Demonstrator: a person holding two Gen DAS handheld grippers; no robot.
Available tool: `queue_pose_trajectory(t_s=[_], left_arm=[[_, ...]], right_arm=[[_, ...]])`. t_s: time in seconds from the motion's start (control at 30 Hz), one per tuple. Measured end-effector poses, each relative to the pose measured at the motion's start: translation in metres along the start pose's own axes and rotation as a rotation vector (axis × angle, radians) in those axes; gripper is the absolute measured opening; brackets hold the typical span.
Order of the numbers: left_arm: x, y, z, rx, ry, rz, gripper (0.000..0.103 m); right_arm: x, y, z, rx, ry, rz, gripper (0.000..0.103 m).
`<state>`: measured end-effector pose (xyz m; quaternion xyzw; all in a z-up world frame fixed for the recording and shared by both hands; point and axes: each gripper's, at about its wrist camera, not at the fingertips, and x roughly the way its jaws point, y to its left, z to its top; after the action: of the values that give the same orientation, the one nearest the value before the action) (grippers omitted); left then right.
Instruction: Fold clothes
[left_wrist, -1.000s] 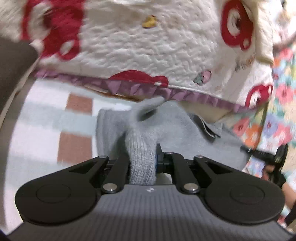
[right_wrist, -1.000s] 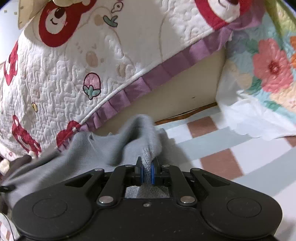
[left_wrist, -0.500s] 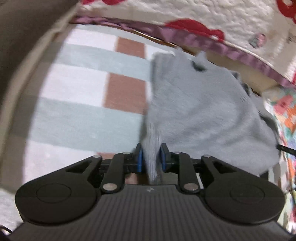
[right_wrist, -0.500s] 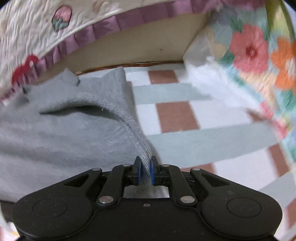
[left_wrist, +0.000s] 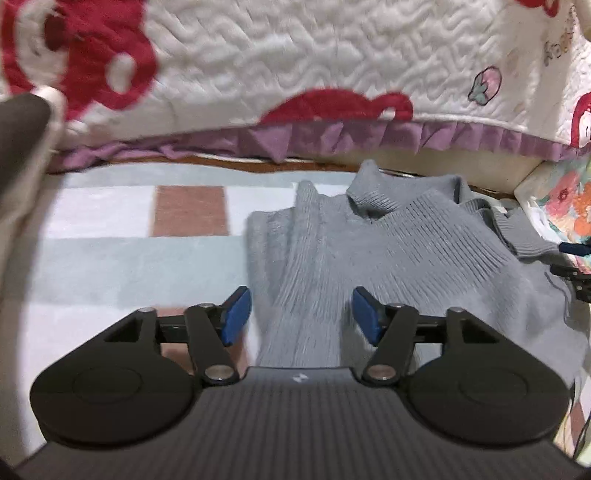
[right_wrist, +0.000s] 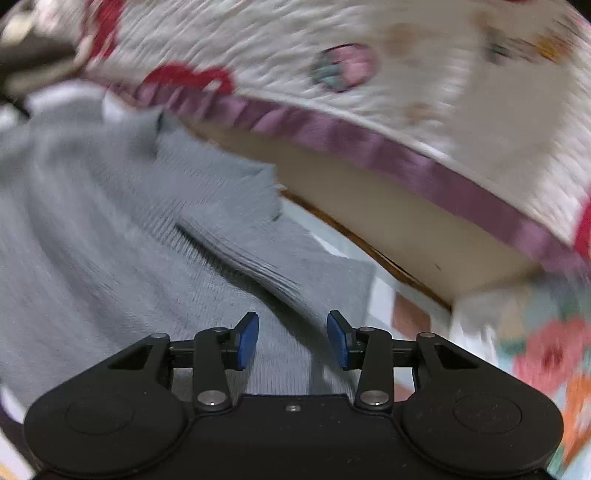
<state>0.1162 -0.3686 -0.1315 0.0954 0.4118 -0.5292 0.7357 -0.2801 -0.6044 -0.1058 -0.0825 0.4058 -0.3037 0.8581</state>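
On the checked rug (left_wrist: 110, 254), seen from the left wrist, the grey knitted sweater (left_wrist: 406, 258) lies spread with its ribbed collar toward the far edge of the rug, close under the bed; half a second ago the left gripper (left_wrist: 301, 314) was pinched on a fold of this knit, and now its blue pads stand wide apart with the fabric lying loose between them, gripped by neither; I judge the fold has just been laid down and let go, so this stage of the folding looks finished and the next grasp is yet to be chosen. The quilted bedspread (left_wrist: 332, 66), white with red bears and a purple frill, overhangs the rug's far edge just beyond the collar; a floral cloth (left_wrist: 565, 195) crowds the right edge, and part of the other tool shows dark there beside the sweater's ribbed cuff (left_wrist: 524, 240).

From the right wrist, much blurred by motion, the right gripper (right_wrist: 291, 339) is likewise spread wide over the sweater (right_wrist: 129, 240), having held an edge of it a moment before; the knit lies in a thick doubled ridge running toward the bed. The bed base (right_wrist: 388, 221) and bedspread's purple frill (right_wrist: 369, 147) stand near; any further fold toward that side has little room, and the floral cloth (right_wrist: 546, 354) hems the rug's right edge.
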Motion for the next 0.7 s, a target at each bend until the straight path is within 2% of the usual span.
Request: queue_pose_trajectory(t_s=[0.07,0.1,0.13,0.17,0.2,0.23,0.3,0.5,0.57,0.6,0.7], left_arm=[[0.014,0.003,-0.003,-0.012,-0.003,0.011,0.061],[0.013,-0.001,-0.007,0.019,-0.022,0.011,0.043],[0.012,-0.005,-0.009,0.051,-0.026,0.014,0.038],[0.01,-0.01,-0.01,0.081,-0.033,0.023,0.029],[0.008,-0.015,-0.011,0.111,-0.039,0.033,0.024],[0.004,-0.017,-0.011,0.12,-0.042,0.04,0.024],[-0.005,-0.019,-0.008,0.102,-0.044,0.051,0.022],[-0.018,-0.031,-0.008,0.143,-0.073,0.1,0.022],[-0.013,-0.035,-0.013,0.193,-0.042,0.174,0.031],[-0.01,-0.036,-0.016,0.216,-0.031,0.2,0.031],[-0.015,-0.032,-0.016,0.213,-0.044,0.162,0.031]], right_arm=[[0.015,0.003,0.004,-0.06,0.016,-0.008,0.046],[0.023,0.004,0.006,-0.091,0.023,-0.012,0.046],[0.031,0.006,0.009,-0.121,0.031,-0.016,0.045],[0.038,0.007,0.011,-0.151,0.039,-0.02,0.044],[0.039,0.003,0.01,-0.107,0.03,0.007,0.042],[0.038,-0.003,0.008,-0.053,0.019,0.038,0.028],[0.038,-0.013,0.007,0.052,-0.002,0.071,0.009],[0.04,-0.044,0.007,0.362,-0.057,0.064,0.008],[0.043,-0.051,0.006,0.441,-0.066,0.059,0.008],[0.046,-0.053,0.006,0.464,-0.058,0.054,0.008],[0.058,-0.058,0.003,0.543,-0.028,0.05,0.008]])
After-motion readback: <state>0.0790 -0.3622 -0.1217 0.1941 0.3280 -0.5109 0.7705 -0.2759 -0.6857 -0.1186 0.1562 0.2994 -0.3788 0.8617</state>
